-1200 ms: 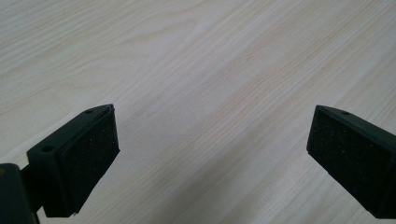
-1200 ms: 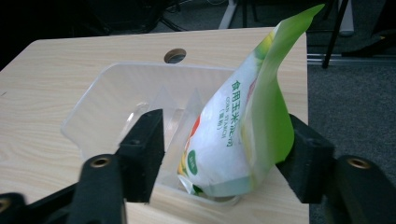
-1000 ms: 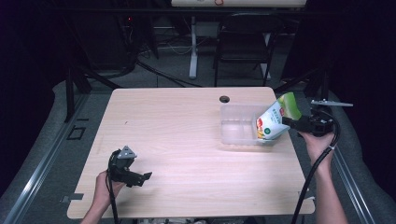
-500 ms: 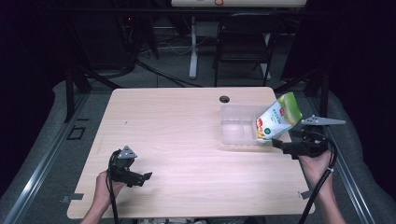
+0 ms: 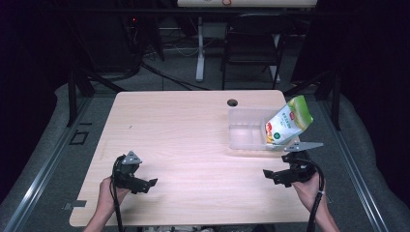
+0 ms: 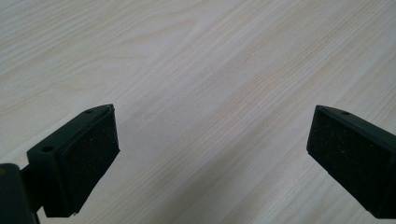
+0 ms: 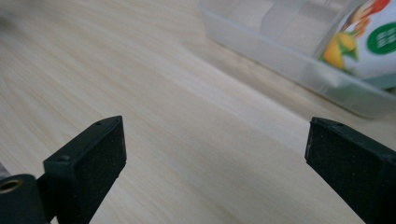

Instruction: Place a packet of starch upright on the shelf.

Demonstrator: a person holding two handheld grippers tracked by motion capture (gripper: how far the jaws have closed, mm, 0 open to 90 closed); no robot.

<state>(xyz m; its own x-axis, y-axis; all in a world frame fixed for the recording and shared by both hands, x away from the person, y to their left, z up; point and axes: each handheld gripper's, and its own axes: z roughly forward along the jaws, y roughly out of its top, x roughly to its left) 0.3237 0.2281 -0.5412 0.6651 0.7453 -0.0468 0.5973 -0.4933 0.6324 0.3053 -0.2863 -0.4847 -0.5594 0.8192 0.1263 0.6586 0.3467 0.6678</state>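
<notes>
Leaning snack pouch [image 5: 286, 122] in clear plastic bin [image 5: 244, 137], desk's [image 5: 193, 130] two o'clock.
Right tool [image 5: 270, 176], jaws just widened and empty, sits at five o'clock; left tool [image 5: 151, 184], jaws apart, at seven o'clock.

The worktop [image 5: 193, 140] is pale wood with a small dark hole [image 5: 232, 102] near its far edge. A clear plastic container [image 5: 244, 135] stands at the right of the frame, a snack pouch [image 5: 286, 123] leaning inside it.
</notes>
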